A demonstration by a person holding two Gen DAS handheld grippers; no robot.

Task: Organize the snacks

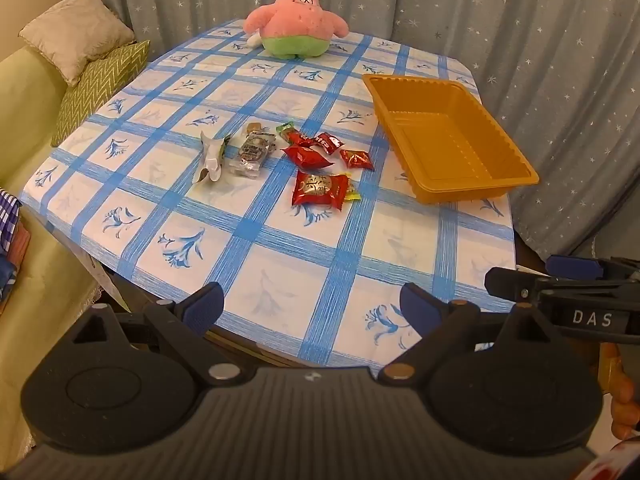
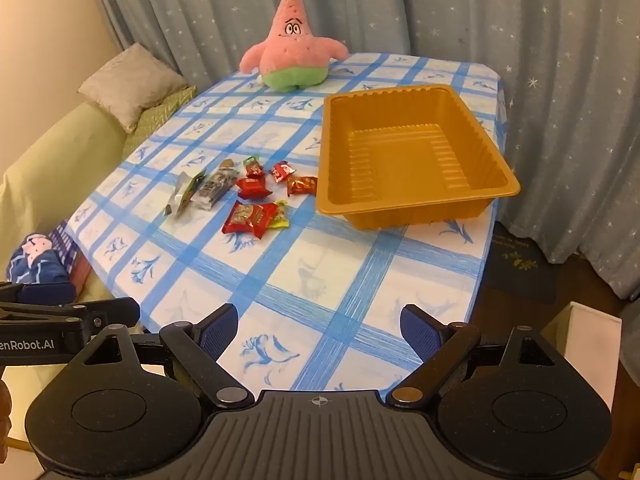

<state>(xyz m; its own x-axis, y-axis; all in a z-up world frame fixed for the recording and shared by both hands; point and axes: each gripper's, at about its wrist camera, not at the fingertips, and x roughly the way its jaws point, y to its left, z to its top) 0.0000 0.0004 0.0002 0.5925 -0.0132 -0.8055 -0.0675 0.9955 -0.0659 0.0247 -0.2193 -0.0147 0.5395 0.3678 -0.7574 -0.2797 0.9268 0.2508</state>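
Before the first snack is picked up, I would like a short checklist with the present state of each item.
1. Left gripper open with nothing between its fingers: ok.
2. Right gripper open with nothing between its fingers: ok.
3. Orange ribbed plastic tray upright with nothing inside: ok.
4. Large red foil snack packet lies flat, nearest the grippers, apart from the tray: ok.
5. Packet free of neighbours: not ok, a small yellow-green wrapper touches its edge.
6. Pink star-shaped plush toy stands at the far edge, away from the snacks: ok.
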